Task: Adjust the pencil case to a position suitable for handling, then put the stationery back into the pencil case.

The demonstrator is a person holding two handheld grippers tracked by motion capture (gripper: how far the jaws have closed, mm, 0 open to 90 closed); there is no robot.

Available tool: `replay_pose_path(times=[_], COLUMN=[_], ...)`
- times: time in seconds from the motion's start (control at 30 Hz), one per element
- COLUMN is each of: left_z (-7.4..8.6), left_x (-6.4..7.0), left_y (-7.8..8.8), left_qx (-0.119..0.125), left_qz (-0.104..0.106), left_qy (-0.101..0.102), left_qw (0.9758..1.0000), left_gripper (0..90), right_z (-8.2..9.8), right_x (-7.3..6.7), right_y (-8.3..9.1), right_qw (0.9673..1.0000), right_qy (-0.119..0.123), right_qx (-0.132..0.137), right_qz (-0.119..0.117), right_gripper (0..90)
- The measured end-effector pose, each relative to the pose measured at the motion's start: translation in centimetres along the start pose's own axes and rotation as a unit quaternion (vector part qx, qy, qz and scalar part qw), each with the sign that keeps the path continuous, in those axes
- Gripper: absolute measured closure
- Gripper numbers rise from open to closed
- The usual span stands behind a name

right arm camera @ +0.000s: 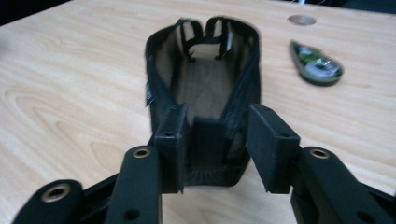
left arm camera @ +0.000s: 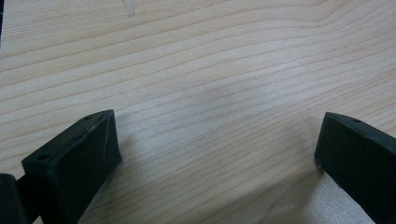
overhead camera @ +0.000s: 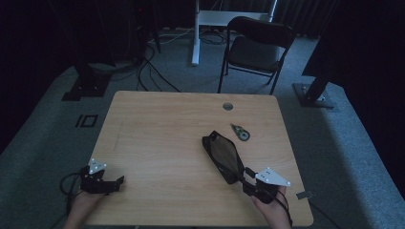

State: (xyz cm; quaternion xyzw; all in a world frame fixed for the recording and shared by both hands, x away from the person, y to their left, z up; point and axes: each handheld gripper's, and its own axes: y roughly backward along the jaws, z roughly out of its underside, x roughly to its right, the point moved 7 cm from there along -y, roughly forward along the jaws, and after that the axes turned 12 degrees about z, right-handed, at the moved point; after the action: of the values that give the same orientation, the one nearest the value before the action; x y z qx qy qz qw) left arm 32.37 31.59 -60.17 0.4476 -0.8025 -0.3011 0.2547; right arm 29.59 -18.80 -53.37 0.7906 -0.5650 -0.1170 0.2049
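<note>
Room: dim, dark-curtained; grey carpet, cables on the floor, a black folding chair beyond the far edge of the wooden table
Pouch: black mesh pouch, open-topped, lying right of centre on the table with its near end toward the person; empty as far as the right gripper view shows
Right gripper: right gripper at the pouch's near end; jaws partly closed, standing on either side of that end and touching or nearly touching the mesh walls; firm pinch not certain; likely placed so as to steady the pouch and keep its mouth open for filling
Left gripper: left gripper near the front left corner, well apart from the pouch; jaws spread wide over bare wood, nothing between them; appears to be waiting, ready to fetch
Nearby: green correction-tape dispenser just beyond the pouch toward the far right, apart from it; probably the thing meant for the pouch
Also: round grommet hole near the far edge
Obstacles: none between left gripper and dispenser except the pouch itself; reach across it could knock the mesh wall
</note>
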Motion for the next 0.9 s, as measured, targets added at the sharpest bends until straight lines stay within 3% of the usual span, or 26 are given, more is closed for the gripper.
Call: replay_pose_path(times=[0.37,0.7,0.9], left_z=[0.0,0.0,0.0], left_x=[0.0,0.0,0.0], left_y=[0.0,0.0,0.0], left_qx=[0.000,0.000,0.000], left_qz=[0.000,0.000,0.000], left_qy=[0.000,0.000,0.000], left_qw=[1.0000,1.0000,1.0000], left_gripper=[0.0,0.0,0.0], right_z=[-1.6,-1.9,-1.9], right_x=[2.7,5.8,6.7], right_y=[0.0,-2.2,-3.9], right_qw=[0.9996,0.9994,0.9995], right_qy=[-0.020,-0.027,-0.021], right_qx=[0.020,0.012,0.001], right_qz=[0.006,0.019,0.022], right_gripper=[44.4,30.4,28.8])
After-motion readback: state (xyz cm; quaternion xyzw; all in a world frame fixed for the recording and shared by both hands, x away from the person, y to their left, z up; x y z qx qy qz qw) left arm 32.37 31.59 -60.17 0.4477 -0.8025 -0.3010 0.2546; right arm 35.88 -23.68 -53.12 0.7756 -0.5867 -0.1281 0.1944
